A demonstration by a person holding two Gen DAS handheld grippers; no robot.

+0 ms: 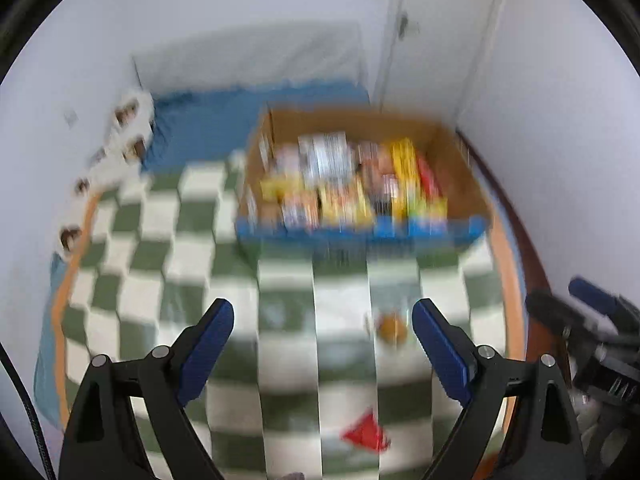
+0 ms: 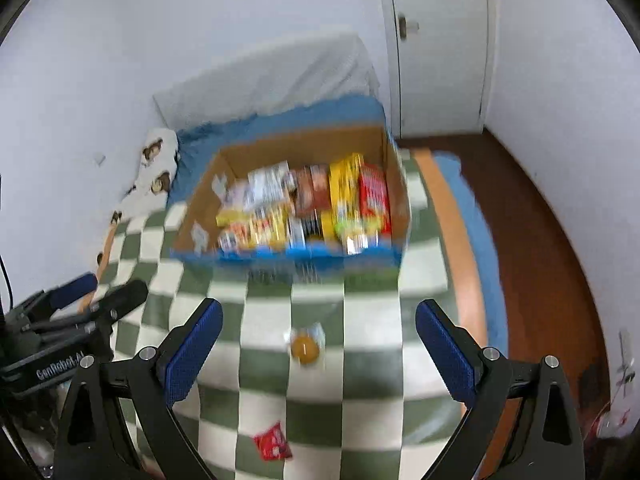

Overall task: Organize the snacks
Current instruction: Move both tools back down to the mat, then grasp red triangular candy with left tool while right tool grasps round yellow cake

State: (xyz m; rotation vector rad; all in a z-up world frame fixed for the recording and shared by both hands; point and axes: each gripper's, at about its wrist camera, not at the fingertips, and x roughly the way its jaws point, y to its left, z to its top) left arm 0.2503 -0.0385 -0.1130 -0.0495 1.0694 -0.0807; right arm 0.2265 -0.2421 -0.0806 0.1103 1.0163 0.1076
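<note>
While both tools hang over the bed, neither has anything in it: the left tool (image 1: 323, 320) stands wide open with only blanket between its blue pads, and the right tool (image 2: 318, 322) is spread just as wide and equally bare.

Nearest to them, on the green-and-white checkered blanket (image 2: 372, 412), lies a small red packet (image 2: 273, 446). A little farther on sits a round orange snack in a clear wrapper (image 2: 306, 346). These two look like what is left to put away.

Beyond them stands the cardboard box (image 2: 296, 148), its near edge trimmed in blue, already packed with boxes and packets standing in rows. So I judge most of the sorting done, with the two strays not yet gathered.

Both views are smeared, so no label in the box can be read, and I cannot tell what the orange snack is. The box's near wall hides whatever lies low inside. Past it come a blue sheet (image 2: 280, 120), a white-covered mattress, and a closed door (image 2: 436, 40).
</note>
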